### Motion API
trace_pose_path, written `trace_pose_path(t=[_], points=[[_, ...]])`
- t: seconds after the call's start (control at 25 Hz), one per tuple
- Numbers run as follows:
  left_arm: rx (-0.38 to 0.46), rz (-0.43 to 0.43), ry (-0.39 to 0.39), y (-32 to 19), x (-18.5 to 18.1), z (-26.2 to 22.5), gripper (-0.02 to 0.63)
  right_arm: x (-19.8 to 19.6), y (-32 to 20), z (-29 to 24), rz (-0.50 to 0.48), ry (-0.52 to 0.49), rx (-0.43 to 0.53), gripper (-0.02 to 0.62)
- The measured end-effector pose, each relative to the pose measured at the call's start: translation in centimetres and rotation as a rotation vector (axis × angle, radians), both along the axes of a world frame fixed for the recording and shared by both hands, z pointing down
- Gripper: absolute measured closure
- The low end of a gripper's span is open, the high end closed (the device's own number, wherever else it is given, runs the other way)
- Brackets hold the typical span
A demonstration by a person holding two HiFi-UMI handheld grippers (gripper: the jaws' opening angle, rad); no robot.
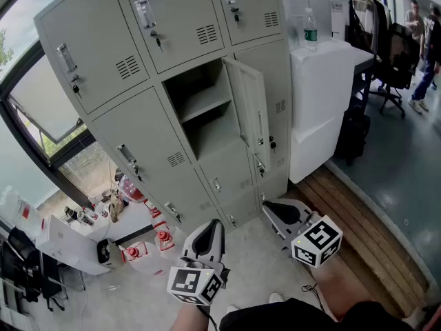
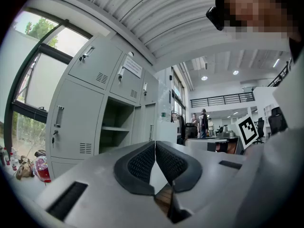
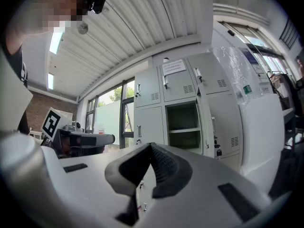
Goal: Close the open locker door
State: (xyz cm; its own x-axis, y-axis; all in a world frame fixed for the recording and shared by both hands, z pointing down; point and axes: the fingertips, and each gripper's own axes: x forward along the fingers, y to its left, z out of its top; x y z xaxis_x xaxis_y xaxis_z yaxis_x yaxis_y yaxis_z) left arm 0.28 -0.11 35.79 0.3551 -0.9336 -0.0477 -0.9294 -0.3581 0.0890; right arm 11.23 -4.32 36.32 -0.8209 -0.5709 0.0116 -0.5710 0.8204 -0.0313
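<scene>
floor: i see pale concrete (image 1: pixel 258 250), a wooden deck (image 1: pixel 358 216) at right
window: dark-framed glazing (image 1: pixel 41 109) on my left, daylit
ceiling: ribbed panels (image 2: pixel 142 13), strip lights (image 3: pixel 55 41) on
furniture: white cabinet (image 1: pixel 320 102), black chair (image 1: pixel 389 61)

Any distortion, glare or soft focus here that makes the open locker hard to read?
Head view: evenly lit and sharp; wide-angle tilt makes the lockers lean, yet the open locker door is clear. Left gripper view: heavy fisheye, dark corners, bright window, left claw looms soft. Right gripper view: same fisheye, ceiling light glares, open compartment small but legible.
</scene>
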Motion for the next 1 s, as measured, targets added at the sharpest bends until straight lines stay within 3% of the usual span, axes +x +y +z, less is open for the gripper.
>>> trace_pose_path(t=[1.0], points=[[0.008,-0.042,-0.004,-0.4,2.2,-0.4,0.586,1.8,-1.1,-0.6,-0.05,-0.031,0.018,0.543]])
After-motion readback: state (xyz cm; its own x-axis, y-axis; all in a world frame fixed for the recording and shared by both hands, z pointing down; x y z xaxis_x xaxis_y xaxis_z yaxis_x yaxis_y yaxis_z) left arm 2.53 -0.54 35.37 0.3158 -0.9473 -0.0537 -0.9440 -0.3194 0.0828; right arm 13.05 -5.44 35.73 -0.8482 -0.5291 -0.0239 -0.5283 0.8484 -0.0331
